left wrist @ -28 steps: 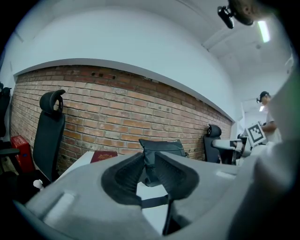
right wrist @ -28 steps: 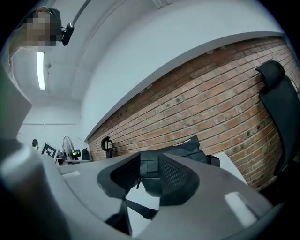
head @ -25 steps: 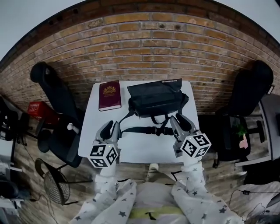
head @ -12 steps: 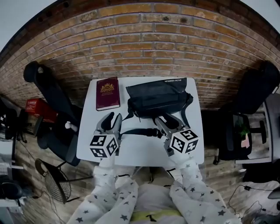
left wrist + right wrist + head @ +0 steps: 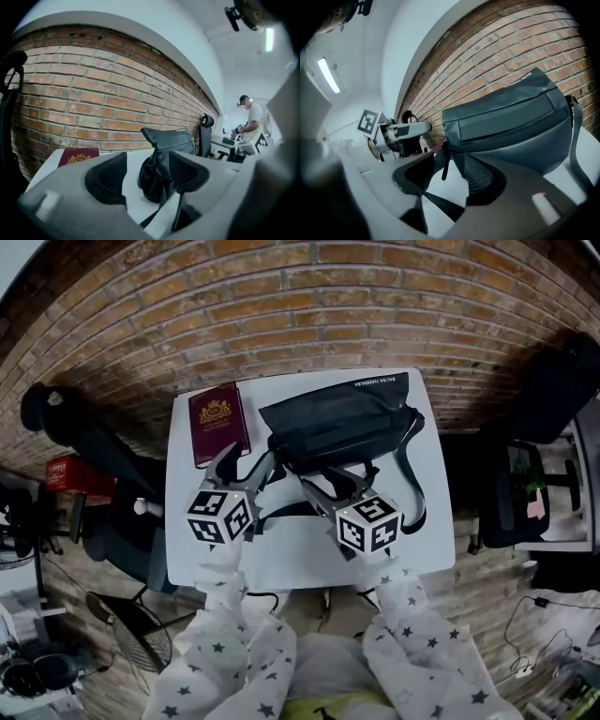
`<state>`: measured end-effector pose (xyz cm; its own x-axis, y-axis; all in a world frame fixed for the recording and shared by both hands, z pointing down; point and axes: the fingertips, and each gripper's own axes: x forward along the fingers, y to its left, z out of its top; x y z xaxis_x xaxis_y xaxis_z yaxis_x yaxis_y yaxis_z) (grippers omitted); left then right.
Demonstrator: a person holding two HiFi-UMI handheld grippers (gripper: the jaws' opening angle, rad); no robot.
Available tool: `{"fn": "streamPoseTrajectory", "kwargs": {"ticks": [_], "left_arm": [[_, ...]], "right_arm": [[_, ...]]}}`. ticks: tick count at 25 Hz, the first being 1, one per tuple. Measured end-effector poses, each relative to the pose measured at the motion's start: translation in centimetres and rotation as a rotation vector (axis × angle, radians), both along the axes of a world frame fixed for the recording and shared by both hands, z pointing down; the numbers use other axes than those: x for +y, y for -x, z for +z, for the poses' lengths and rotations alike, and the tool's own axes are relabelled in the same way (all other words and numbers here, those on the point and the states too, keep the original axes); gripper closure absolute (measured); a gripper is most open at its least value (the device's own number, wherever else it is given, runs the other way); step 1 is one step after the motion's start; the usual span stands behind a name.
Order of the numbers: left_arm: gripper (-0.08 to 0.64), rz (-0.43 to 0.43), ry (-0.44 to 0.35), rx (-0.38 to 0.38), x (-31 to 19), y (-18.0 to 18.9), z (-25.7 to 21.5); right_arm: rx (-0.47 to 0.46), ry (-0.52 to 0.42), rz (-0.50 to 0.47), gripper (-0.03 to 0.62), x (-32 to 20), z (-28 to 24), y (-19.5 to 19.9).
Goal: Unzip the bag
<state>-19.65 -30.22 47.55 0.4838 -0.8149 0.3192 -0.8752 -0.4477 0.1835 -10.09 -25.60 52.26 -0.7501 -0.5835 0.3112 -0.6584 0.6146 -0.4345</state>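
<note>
Approaching bag [image 5: 337, 423]: we've just opened left gripper [image 5: 246, 462] and right gripper [image 5: 320, 482] wide, nothing pinched. Zip pull [image 5: 446, 165] sits between right jaws; next we clamp it.

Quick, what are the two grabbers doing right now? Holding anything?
Left gripper: open, jaws just widened; end of bag between them, not gripped.
Right gripper: open, jaws just widened; zip pull between them, not gripped.

Office workspace, brick wall [image 5: 309, 306], black swivel chairs [image 5: 562, 385], white table [image 5: 300, 563]
</note>
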Motion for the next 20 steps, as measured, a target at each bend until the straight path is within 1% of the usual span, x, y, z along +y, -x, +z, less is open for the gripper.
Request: {"fn": "streamPoseTrajectory", "kwargs": {"ticks": [3, 7, 11, 14, 20], "left_arm": [[0.272, 0.062, -0.007, 0.008, -1.4, -0.9, 0.4], [0.265, 0.117, -0.009, 0.031, -2.7, -1.7, 0.9], [0.265, 0.167, -0.008, 0.053, -3.7, -2.3, 1.3], [0.265, 0.205, -0.008, 0.061, -4.1, -3.1, 1.4], [0.265, 0.252, -0.014, 0.069, -4.9, -4.3, 1.4]], "right_arm": [[0.035, 0.000, 0.003, 0.390, -0.2, 1.2, 1.4], [0.089, 0.002, 0.031, 0.400, -0.5, 2.4, 2.4], [0.133, -0.003, 0.051, 0.436, -0.7, 3.0, 2.9], [0.147, 0.002, 0.062, 0.448, -0.6, 3.4, 3.0], [0.182, -0.003, 0.080, 0.489, -0.7, 3.8, 3.1]]}}
